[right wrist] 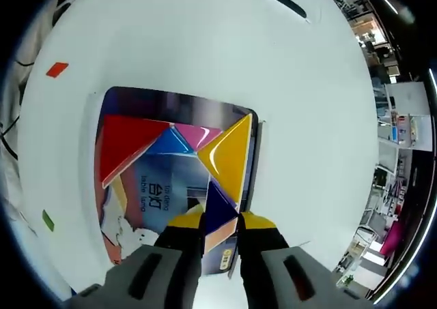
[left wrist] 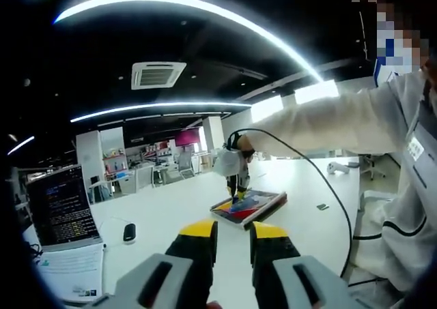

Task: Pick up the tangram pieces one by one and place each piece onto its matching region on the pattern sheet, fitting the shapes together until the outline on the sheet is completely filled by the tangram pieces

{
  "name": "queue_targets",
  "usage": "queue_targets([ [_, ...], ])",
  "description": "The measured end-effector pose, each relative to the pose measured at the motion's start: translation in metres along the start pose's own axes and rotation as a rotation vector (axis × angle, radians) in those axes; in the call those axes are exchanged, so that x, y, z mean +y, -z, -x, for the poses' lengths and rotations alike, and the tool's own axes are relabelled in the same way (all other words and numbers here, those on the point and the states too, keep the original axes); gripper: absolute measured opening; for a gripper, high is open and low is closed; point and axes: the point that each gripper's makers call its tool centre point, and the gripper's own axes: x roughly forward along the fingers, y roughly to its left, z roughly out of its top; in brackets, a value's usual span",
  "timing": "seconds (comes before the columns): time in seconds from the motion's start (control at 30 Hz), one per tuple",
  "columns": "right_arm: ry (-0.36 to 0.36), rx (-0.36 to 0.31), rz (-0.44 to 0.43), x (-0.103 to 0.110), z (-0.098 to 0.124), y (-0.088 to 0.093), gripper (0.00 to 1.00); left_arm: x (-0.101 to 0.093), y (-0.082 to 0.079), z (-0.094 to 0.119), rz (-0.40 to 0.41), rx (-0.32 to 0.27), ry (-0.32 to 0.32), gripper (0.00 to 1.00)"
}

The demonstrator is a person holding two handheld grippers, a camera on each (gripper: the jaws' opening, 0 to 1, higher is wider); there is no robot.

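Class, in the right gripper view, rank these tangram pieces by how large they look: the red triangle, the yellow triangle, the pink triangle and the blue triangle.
1. Red triangle, largest.
2. Yellow triangle, close behind; the fisheye makes this gap unsure.
3. Pink triangle and blue triangle look alike, so they are not ranked apart.

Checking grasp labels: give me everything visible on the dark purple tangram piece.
The dark purple piece is a small glossy triangle, plastic by its look, held between the yellow-tipped jaws of the right hand-held gripper. Its apex points up toward the yellow triangle, which it meets or nearly meets at the corner. It sits over the lower right part of the pattern sheet; whether it rests flat on the sheet cannot be told. Its lower edge is hidden by the jaws.
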Motion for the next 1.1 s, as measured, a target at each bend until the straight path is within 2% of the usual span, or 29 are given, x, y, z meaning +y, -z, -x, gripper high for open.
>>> queue_targets([
  [0.3,-0.008,-0.015,-0.041,0.001,0.0,-0.006,0.2,0.004,0.002,0.001,0.002,0.003,-0.014,0.21],
  [0.5,-0.005,-0.012,-0.029,0.001,-0.002,-0.005,0.2,0.004,0.0,0.002,-0.002,0.0,-0.016,0.21],
  [0.73,0.003,-0.05,-0.093,0.001,-0.002,-0.004,0.21,0.004,-0.001,0.003,-0.006,-0.004,-0.019,0.21],
  [0.9,0.056,-0.06,-0.128,-0.008,0.0,-0.002,0.32,0.003,-0.002,0.002,-0.008,-0.005,-0.018,0.21],
  [1.0,0.082,-0.054,-0.115,-0.008,0.003,-0.002,0.35,0.002,-0.002,0.002,-0.01,-0.006,-0.015,0.21],
  [1.03,0.076,-0.031,-0.095,-0.005,0.006,0.001,0.37,0.002,-0.002,0.001,-0.01,-0.005,-0.015,0.21],
  [1.1,0.095,-0.053,-0.084,-0.004,0.019,-0.001,0.35,0.003,-0.001,0.001,-0.009,-0.004,-0.016,0.21],
])
